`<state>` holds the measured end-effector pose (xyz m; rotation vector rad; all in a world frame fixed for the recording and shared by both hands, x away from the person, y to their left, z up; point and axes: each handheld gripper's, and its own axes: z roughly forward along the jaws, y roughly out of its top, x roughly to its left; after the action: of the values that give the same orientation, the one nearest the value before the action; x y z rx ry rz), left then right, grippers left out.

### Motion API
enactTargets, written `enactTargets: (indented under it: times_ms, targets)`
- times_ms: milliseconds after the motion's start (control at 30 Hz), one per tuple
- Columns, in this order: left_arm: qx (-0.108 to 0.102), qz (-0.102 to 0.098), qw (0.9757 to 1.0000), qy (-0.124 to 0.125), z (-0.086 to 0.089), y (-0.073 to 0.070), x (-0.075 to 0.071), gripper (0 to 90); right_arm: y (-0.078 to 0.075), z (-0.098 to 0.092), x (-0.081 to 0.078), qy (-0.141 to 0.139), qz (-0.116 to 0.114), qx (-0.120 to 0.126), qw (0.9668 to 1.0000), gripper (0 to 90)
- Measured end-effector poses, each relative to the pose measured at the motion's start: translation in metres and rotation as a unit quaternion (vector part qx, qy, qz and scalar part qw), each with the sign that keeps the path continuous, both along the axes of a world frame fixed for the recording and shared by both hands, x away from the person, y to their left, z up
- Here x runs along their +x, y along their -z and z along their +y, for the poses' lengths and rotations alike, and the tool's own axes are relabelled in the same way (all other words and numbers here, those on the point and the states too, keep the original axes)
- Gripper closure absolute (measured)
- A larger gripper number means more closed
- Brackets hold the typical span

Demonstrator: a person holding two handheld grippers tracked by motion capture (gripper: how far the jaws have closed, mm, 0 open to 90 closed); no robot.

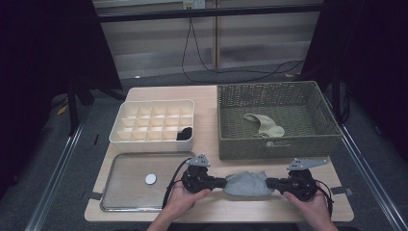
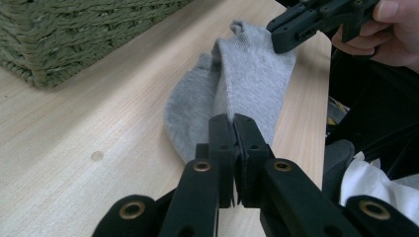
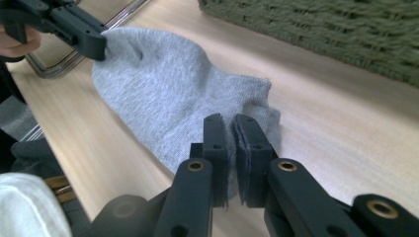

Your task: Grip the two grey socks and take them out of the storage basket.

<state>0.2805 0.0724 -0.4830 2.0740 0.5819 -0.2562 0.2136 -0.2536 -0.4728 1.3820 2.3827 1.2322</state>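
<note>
grey sock (image 1: 246,184) – no label, both grippers clamped

the wicker basket (image 1: 279,144) is walling off the bench (image 1: 211,96) just beyond the grey sock (image 1: 246,184), w/ a narrow strip of bare wood running btwn them. the metal tray (image 1: 126,192) is sitting close on the left tongs' (image 1: 224,182) side, the compartment box (image 1: 153,139) blocking behind it. open bench is lying near the front edge and in the gap btwn box and basket.
</note>
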Motion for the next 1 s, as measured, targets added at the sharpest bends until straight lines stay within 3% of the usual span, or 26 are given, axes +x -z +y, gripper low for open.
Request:
enactTargets:
  times_ms: [100, 233, 333, 400, 500, 667, 833, 933, 967, 1000]
  targets:
    - [-0.005, 0.002, 1.0, 0.003, 0.001, 0.001, 0.001, 87.7, 0.001, -0.001, 0.003, 0.003, -0.002, 0.002, 1.0, 83.9]
    - [0.005, 0.005, 1.0, 0.001, 0.0, 0.003, 0.002, 87.6, 0.004, 0.0, 0.003, -0.003, 0.005, -0.004, 1.0, 76.7]
    - [0.006, 0.005, 1.0, 0.004, 0.0, 0.003, 0.001, 87.2, 0.004, 0.001, 0.002, -0.001, 0.003, -0.009, 1.0, 76.7]
    - [0.007, 0.003, 1.0, 0.006, -0.001, 0.004, 0.0, 86.7, 0.001, 0.0, 0.002, 0.003, 0.0, 0.001, 1.0, 77.9]
    - [0.013, 0.001, 0.9999, 0.011, -0.003, 0.006, -0.001, 86.1, 0.0, 0.0, 0.005, 0.001, -0.005, 0.007, 1.0, 90.0]
    - [0.016, 0.001, 0.9998, 0.01, -0.001, 0.005, 0.0, 85.7, 0.003, 0.006, 0.012, -0.011, 0.001, 0.004, 0.9999, 90.0]
    - [0.005, -0.005, 1.0, 0.003, 0.001, 0.002, 0.0, 85.6, 0.017, 0.016, 0.022, -0.025, 0.016, -0.035, 0.999, 90.0]
    - [0.006, -0.004, 1.0, 0.0, 0.0, 0.002, 0.001, 83.2, 0.022, 0.017, 0.024, -0.023, 0.024, -0.04, 0.9986, 90.0]
    - [0.001, -0.002, 1.0, -0.001, 0.0, 0.002, 0.002, 76.4, 0.022, 0.017, 0.024, -0.02, 0.024, -0.038, 0.9988, 90.0]
    - [0.004, -0.005, 1.0, -0.004, -0.002, 0.001, 0.003, 75.4, 0.022, 0.017, 0.024, -0.018, 0.026, -0.035, 0.9989, 90.0]
